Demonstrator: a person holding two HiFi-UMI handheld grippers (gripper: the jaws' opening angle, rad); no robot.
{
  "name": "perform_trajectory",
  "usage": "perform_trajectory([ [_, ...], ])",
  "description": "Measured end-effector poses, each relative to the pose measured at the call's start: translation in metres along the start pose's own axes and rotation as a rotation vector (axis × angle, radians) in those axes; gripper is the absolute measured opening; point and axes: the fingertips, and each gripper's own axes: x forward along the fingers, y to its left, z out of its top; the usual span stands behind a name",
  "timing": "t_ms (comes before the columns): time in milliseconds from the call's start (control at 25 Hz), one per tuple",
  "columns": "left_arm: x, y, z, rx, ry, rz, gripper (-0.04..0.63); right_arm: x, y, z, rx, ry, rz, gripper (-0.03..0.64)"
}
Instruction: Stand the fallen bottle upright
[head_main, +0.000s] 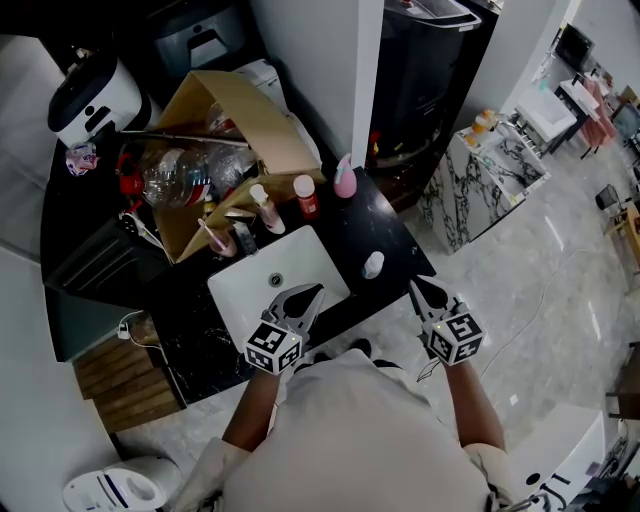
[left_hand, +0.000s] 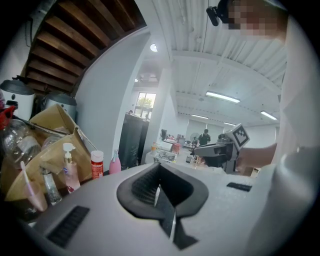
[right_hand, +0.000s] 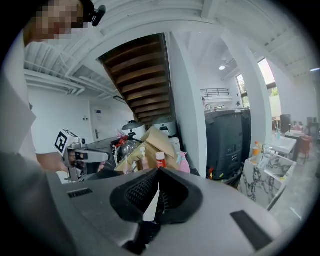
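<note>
A small white bottle (head_main: 372, 265) sits on the black countertop (head_main: 385, 235) to the right of the white sink (head_main: 250, 290). From above it shows as a short oval and looks upright. My right gripper (head_main: 414, 284) is just right of it and a little nearer to me, apart from it, with its jaws shut and empty (right_hand: 159, 170). My left gripper (head_main: 312, 291) hovers over the sink's near right corner, its jaws also meeting at the tips with nothing in them (left_hand: 160, 166). The white bottle is hidden in both gripper views.
An open cardboard box (head_main: 235, 130) with clear plastic bottles lies behind the sink. A pump bottle (head_main: 266, 208), a red-capped bottle (head_main: 307, 196) and a pink bottle (head_main: 344, 178) stand along the sink's back edge. A white appliance (head_main: 95, 95) is far left, a black cabinet (head_main: 430, 60) behind.
</note>
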Motion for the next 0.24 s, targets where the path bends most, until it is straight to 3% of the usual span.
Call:
perform_trajectory([
  [240,-0.0042,0.0018,-0.0025,-0.003,-0.001,-0.002,0.008,0.0016,0.0044,-0.0015,0.001,0.002,0.000,0.031],
])
